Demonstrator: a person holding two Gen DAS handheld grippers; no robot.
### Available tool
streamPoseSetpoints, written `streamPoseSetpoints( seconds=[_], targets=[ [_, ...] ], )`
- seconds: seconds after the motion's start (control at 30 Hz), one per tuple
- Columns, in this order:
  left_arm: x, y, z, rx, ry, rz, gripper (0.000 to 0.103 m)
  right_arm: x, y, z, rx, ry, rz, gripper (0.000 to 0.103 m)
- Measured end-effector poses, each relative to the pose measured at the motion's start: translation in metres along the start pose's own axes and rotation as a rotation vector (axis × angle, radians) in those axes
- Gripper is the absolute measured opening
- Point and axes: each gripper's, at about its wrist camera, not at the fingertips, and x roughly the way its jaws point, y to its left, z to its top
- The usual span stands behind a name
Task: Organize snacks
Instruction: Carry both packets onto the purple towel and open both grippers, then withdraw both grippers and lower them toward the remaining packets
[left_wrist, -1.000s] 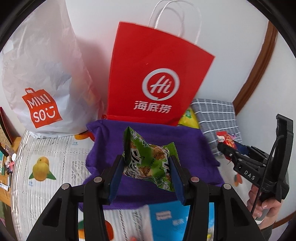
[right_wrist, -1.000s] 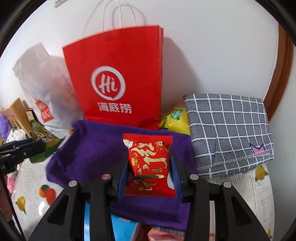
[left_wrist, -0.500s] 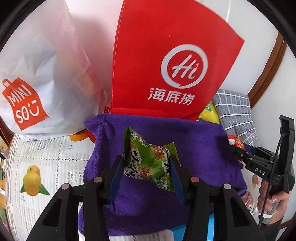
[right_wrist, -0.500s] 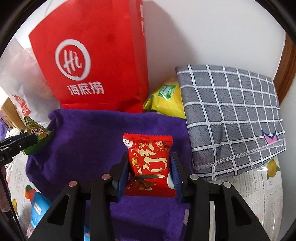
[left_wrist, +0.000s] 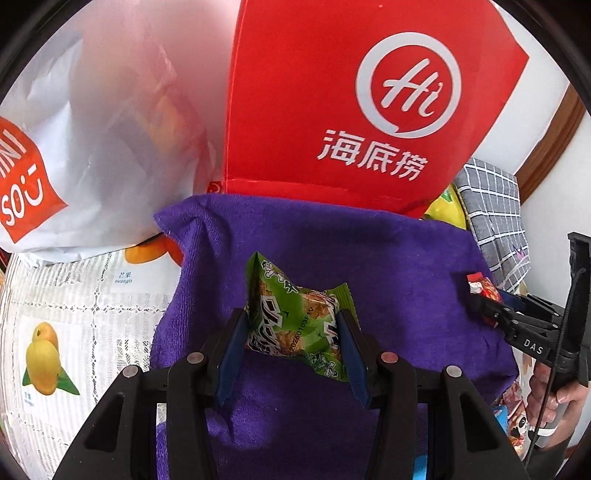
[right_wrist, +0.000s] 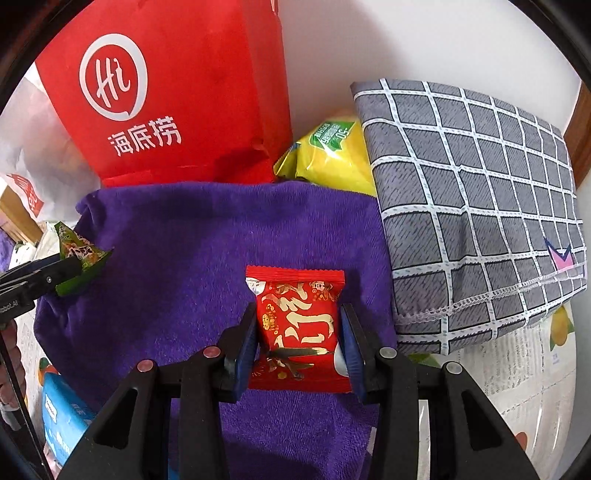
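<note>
A: Start at the left. What is at nine o'clock in the left wrist view?

B: A white plastic bag (left_wrist: 92, 155) with an orange logo, standing on a fruit-print tablecloth (left_wrist: 74, 314). Toward twelve o'clock stands a red paper bag (left_wrist: 332, 110), touching the far edge of a purple towel (left_wrist: 388, 258).

A: And the left gripper (left_wrist: 291, 332)?

B: Its blue pads are clamped on a green snack packet (left_wrist: 295, 325), held above the towel near the middle of the view. At three o'clock the right gripper (left_wrist: 487, 299) shows from the side, with a bit of red wrapper at its tip.

A: Now the right wrist view?

B: The left gripper (right_wrist: 66, 273) with the green snack packet (right_wrist: 79, 254) is at nine o'clock, over the towel's left edge. In the centre, toward six, the right gripper (right_wrist: 299, 332) is closed tight on a red snack packet (right_wrist: 299, 328) above the purple towel (right_wrist: 203, 258). Whether either packet touches the cloth, I cannot tell.

A: Further right?

B: A yellow snack bag (right_wrist: 332, 155) at one o'clock, wedged between the red paper bag (right_wrist: 166, 92) and a grey checked cloth (right_wrist: 480, 206) at three.
</note>
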Motion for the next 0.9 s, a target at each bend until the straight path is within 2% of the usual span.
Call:
streamPoseSetpoints(
  seconds=[0.53,0.63,0.67,0.7,0.83,0.9],
  targets=[
    [0.006,-0.002,0.000,0.006,0.016,0.002,0.048,0.022,-0.005,-0.003,0.014,0.041,0.030,0.043],
    [0.004,-0.004,0.000,0.008,0.021,-0.009,0.057,0.020,-0.008,-0.004,0.014,0.041,0.033,0.044],
    [0.002,-0.005,-0.001,0.008,0.018,-0.006,0.063,0.019,-0.008,-0.003,0.014,0.044,0.037,0.047],
    [-0.001,-0.005,-0.002,0.011,0.013,-0.003,0.064,0.017,-0.008,-0.003,0.013,0.045,0.041,0.052],
    [-0.011,-0.007,-0.005,0.016,0.006,0.012,0.068,-0.001,-0.008,0.001,0.011,0.005,0.038,0.060],
    [-0.017,-0.011,-0.008,0.026,0.006,0.028,0.069,-0.012,-0.008,0.002,0.011,-0.020,0.029,0.068]
  ],
)
